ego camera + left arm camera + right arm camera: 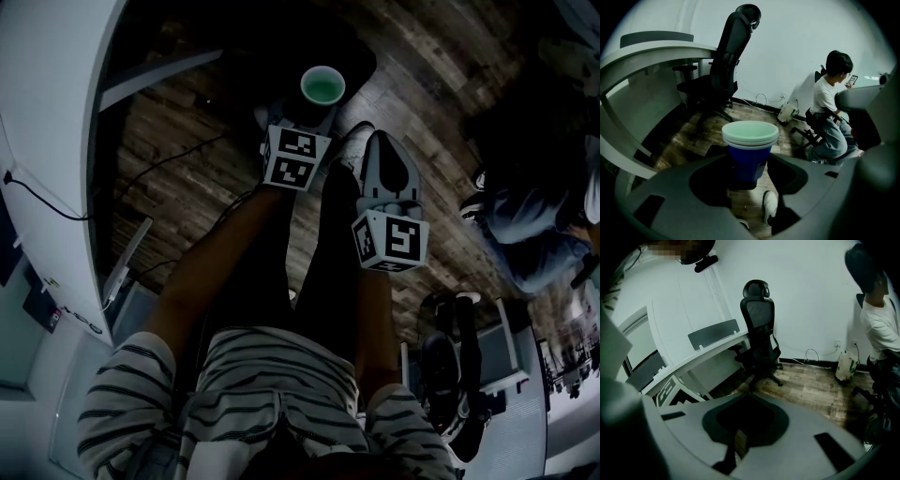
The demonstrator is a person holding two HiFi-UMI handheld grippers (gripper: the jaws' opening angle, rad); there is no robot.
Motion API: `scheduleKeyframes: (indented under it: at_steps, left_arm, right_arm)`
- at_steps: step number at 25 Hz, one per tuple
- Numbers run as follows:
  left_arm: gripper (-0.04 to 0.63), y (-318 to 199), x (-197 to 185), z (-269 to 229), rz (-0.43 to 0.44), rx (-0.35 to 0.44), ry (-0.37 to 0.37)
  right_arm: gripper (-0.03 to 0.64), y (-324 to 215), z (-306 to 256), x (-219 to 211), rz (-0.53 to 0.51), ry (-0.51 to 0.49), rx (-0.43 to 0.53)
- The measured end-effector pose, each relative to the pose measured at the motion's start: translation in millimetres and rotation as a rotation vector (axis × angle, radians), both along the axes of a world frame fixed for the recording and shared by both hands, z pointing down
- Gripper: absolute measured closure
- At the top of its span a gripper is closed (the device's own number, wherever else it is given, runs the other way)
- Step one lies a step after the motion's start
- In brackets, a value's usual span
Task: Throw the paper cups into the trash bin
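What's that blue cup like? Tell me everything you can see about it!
It is really a stack of cups, nested one inside another. They are blue outside and pale green inside, with round rims showing one above the other. They look like paper. The stack stands upright and looks empty. It is held in the air above the wooden floor, pinched low down between the left tongs.

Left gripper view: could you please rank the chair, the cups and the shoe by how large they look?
1. Chair: clearly the largest.
2. Cups: second, though being so near the camera enlarges them.
3. Shoe: smallest, on the floor below the cups.
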State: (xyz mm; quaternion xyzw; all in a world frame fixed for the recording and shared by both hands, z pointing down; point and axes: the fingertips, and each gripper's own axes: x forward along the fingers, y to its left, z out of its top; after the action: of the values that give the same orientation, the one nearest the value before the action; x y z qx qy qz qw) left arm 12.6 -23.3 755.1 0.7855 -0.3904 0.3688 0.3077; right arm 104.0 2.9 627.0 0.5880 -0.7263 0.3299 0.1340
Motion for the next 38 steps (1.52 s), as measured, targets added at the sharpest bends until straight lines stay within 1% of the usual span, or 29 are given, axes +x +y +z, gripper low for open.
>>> scheduleKeyframes:
  at_steps: [5,12,23,32,38]
  left_arm:
    - [0.338,-3,-1,22,0.032,-0.011,-0.036]
    - [0.339,-5,-3,51,0.05,-0.029,-0.063]
    - [0.337,-11,6,83,0.066,-0.06,-0.061]
    - [0.337,-17,4,108,0.051,-0.083,-0.064]
    - [0.337,-14,6,130,0.079,-0.105,-0.083]
  right_arm:
    - [0.606,3,9,3,0.006,0.002,-0.01]
    - [0.606,9,20,2,0.007,-0.001,-0.025]
    - [0.606,11,36,6,0.015,0.006,-0.045]
    - [0.606,14,42,5,0.032,0.006,-0.05]
    - [0.606,16,47,-2,0.016,0.012,-0.045]
